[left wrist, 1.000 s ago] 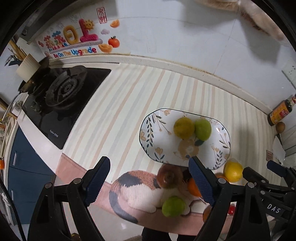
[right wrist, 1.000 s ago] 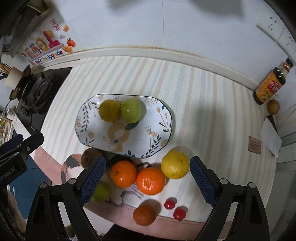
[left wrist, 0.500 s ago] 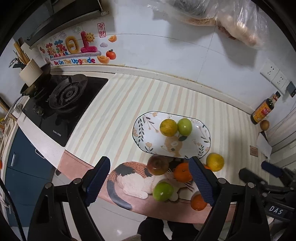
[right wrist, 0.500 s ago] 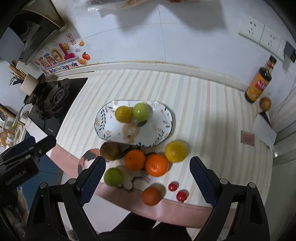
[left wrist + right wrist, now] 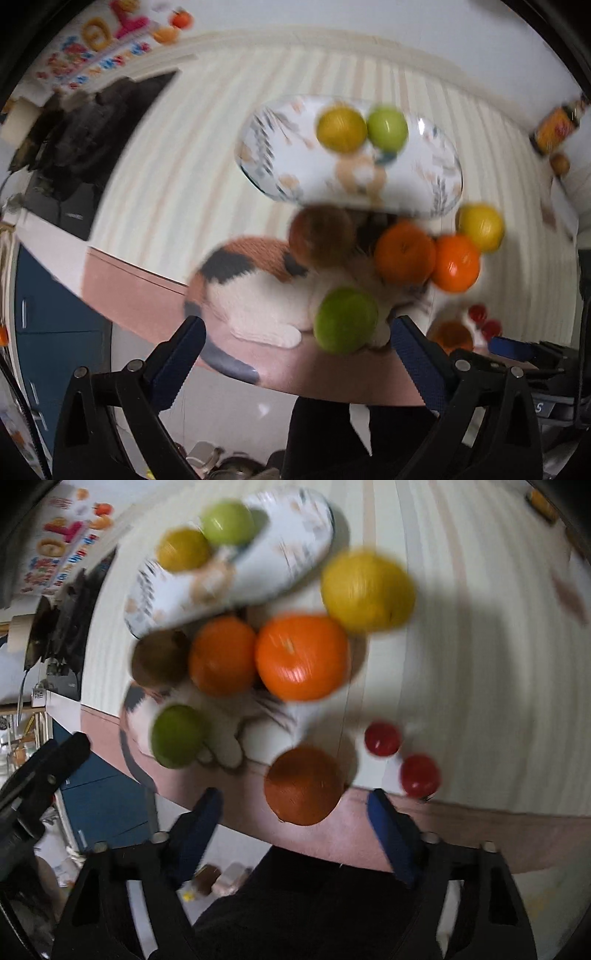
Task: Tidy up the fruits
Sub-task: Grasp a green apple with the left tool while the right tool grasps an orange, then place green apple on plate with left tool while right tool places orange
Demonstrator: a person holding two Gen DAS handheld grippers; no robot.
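Both views are motion-blurred. A white floral plate (image 5: 424, 177) (image 5: 299, 546) holds a yellow fruit (image 5: 341, 128) and a green fruit (image 5: 388, 129). In front of it lie a brown fruit (image 5: 321, 236), two oranges (image 5: 404, 251) (image 5: 302, 657), a yellow lemon (image 5: 367, 590), a green fruit (image 5: 345, 320) (image 5: 177, 735), a dark orange (image 5: 303, 784) and two small red fruits (image 5: 382, 738). My left gripper (image 5: 295, 339) is open and empty just before the near green fruit. My right gripper (image 5: 295, 812) is open and empty, with the dark orange just ahead of its jaws.
A calico-cat mat (image 5: 251, 291) lies under the loose fruit at the counter's pink front edge (image 5: 140, 291). A black gas stove (image 5: 85, 144) is at the left. A sauce bottle (image 5: 554, 127) stands at the back right wall.
Both grippers have dropped and come in close to the front fruits after pulling back. The left now faces the green fruit, the right the dark orange. The fruits have not moved.
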